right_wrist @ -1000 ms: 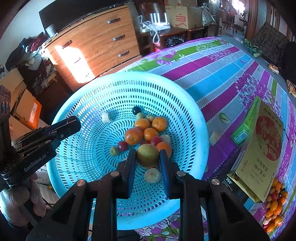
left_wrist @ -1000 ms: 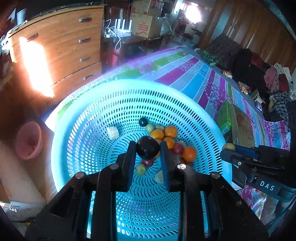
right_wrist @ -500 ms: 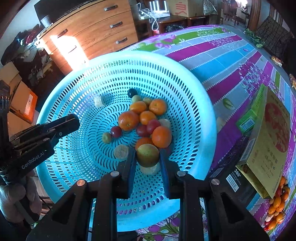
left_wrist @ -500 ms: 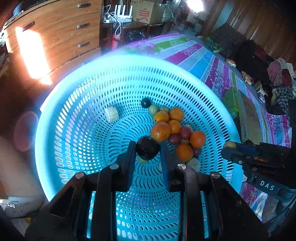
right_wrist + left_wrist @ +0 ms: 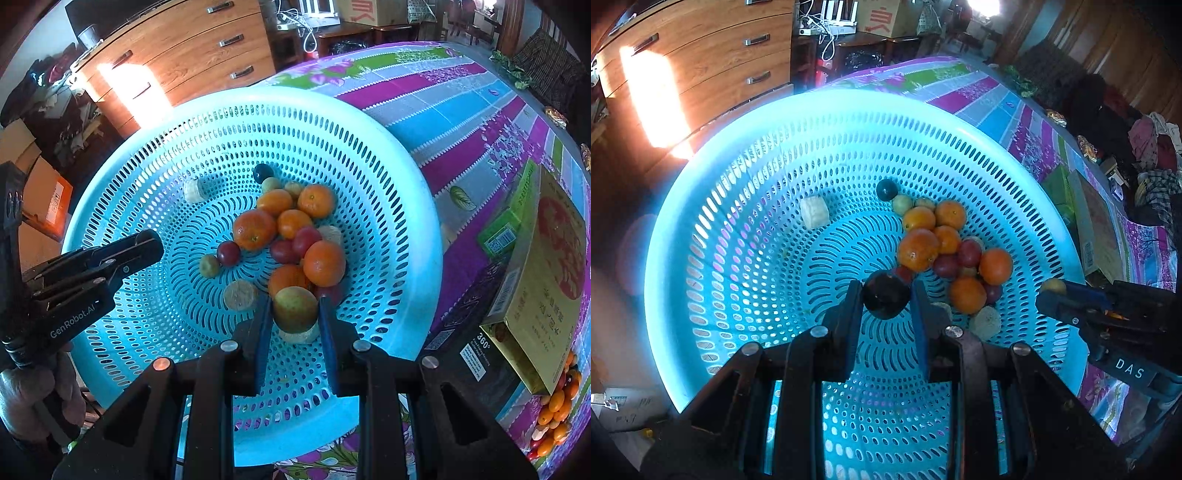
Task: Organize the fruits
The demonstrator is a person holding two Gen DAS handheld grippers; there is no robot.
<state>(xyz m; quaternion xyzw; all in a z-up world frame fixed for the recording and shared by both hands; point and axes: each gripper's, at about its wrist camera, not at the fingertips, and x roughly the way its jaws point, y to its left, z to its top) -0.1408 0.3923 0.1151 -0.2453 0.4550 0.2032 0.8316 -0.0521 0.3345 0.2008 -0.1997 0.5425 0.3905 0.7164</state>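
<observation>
Left wrist view: left gripper [image 5: 886, 304] clamping small round dark plum [image 5: 885, 299] across its middle, hovering over perforated turquoise plastic basket [image 5: 746, 258] — smooth skin likely slippery.

Right wrist view: right gripper [image 5: 295, 312] pinching greenish-yellow round fruit [image 5: 294, 308] at widest part — light, bruisable, orange pile just ahead.

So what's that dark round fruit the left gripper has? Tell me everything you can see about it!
The dark fruit is round, smooth and nearly black, a bit shiny, maybe a plum. The left gripper is shut on it, one of the two fingers pressing each side. It hangs over the bottom of the blue basket, right beside the pile of oranges. Whether it touches the fruit behind it, I cannot tell.
</observation>
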